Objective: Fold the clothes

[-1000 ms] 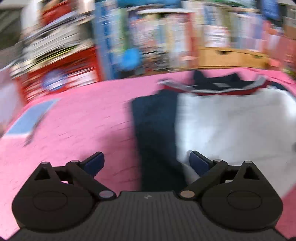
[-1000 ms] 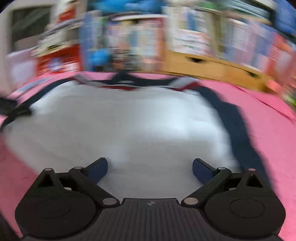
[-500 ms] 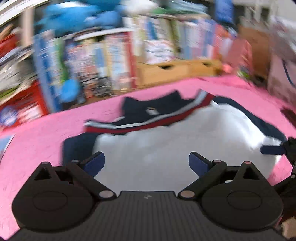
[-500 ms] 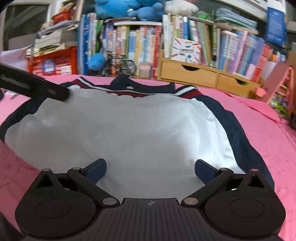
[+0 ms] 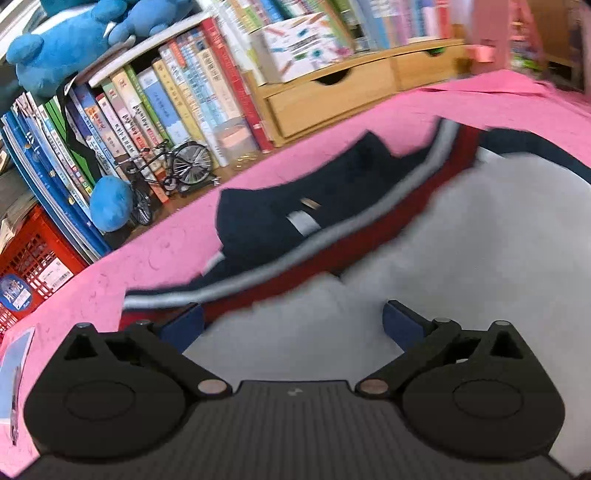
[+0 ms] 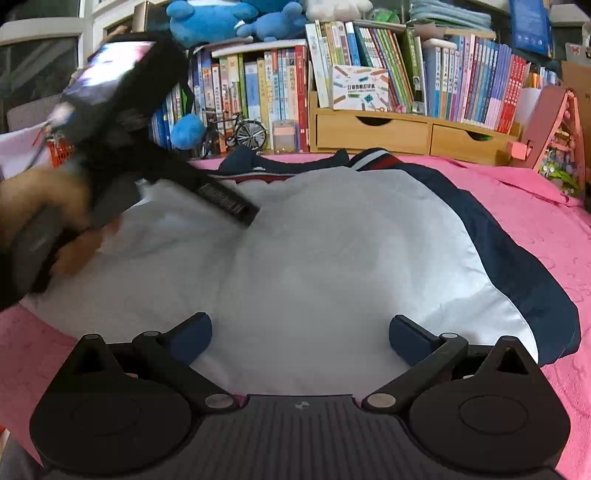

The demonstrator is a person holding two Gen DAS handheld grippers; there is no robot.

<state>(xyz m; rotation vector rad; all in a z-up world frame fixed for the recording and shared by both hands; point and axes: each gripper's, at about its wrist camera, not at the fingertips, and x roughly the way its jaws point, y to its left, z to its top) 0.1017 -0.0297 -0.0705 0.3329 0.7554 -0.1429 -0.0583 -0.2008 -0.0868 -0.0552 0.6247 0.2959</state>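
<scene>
A white shirt (image 6: pixel 332 251) with navy sleeves, a navy collar and a red and white stripe lies flat on the pink cloth (image 6: pixel 535 221). My right gripper (image 6: pixel 300 334) hovers open over its near white edge, with nothing between the fingers. In the right wrist view my left gripper (image 6: pixel 236 212) reaches in from the left, held by a hand (image 6: pixel 44 206), its tip over the shirt's upper left part. From the left wrist view, the left gripper (image 5: pixel 291 323) is open above the white cloth (image 5: pixel 480 240) just below the striped collar (image 5: pixel 332 236).
Shelves of books (image 6: pixel 369 74) and a wooden drawer box (image 6: pixel 406 134) stand along the far edge, with blue plush toys (image 6: pixel 214 18), a small model bicycle (image 6: pixel 236 133) and a red crate (image 5: pixel 33 254). Pink cloth spreads wide to the right of the shirt.
The left gripper has swung from the shirt's left sleeve side in over the shirt's upper part near the collar. The right gripper has held its place at the near edge. Both stay open.
</scene>
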